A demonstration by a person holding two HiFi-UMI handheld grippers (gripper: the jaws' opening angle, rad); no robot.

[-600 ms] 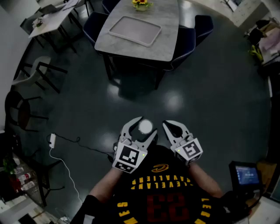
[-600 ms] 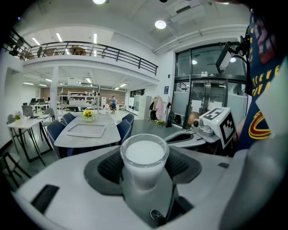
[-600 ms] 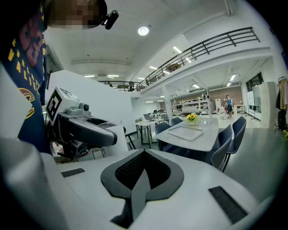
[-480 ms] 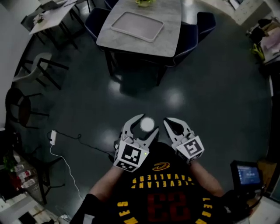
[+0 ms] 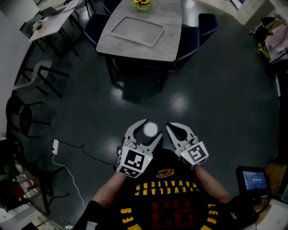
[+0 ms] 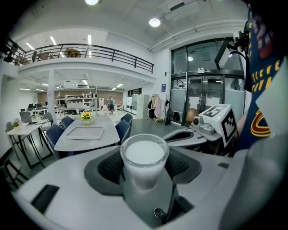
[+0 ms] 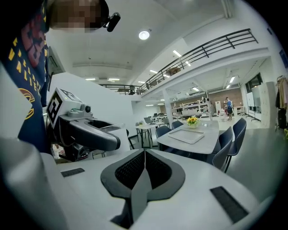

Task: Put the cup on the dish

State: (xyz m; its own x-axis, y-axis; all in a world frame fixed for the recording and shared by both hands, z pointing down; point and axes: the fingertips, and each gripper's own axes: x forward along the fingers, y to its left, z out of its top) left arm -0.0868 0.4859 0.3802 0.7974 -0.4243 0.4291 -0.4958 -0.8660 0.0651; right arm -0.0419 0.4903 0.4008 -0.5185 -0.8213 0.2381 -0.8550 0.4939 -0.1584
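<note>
**Head view:** A person in a dark jersey is standing on a glossy dark floor (image 5: 216,90) in an open hall and holding both tools out at waist height. Well ahead, a grey desk (image 5: 173,42) is carrying a white tray (image 5: 137,31) and a pot of yellow flowers (image 5: 144,3), with blue chairs (image 5: 208,24) tucked in around it. A white cable (image 5: 67,173) is trailing across the floor at the left. The left gripper (image 5: 151,129) is clamping the cup (image 5: 150,130), which is showing here as a round white disc, mouth facing the camera. The cup is hanging over the floor, far from the desk. Just beside it, the right gripper (image 5: 173,129) is carrying nothing.

**Left gripper view:** The jaws are pressing on the cup from both sides. It is standing upright, long axis vertical, its clear rim pointing up and its inside looking white. Beyond it, the desk and tray are lying ahead at the left, under a railed balcony (image 6: 90,49) and ceiling lights. Glass doors (image 6: 202,90) are lining the right side of the room.

**Right gripper view:** The jaws are sitting together, pads meeting, with nothing between them. The left gripper is showing at the left, and the desk and tray are waiting ahead at the right.
</note>
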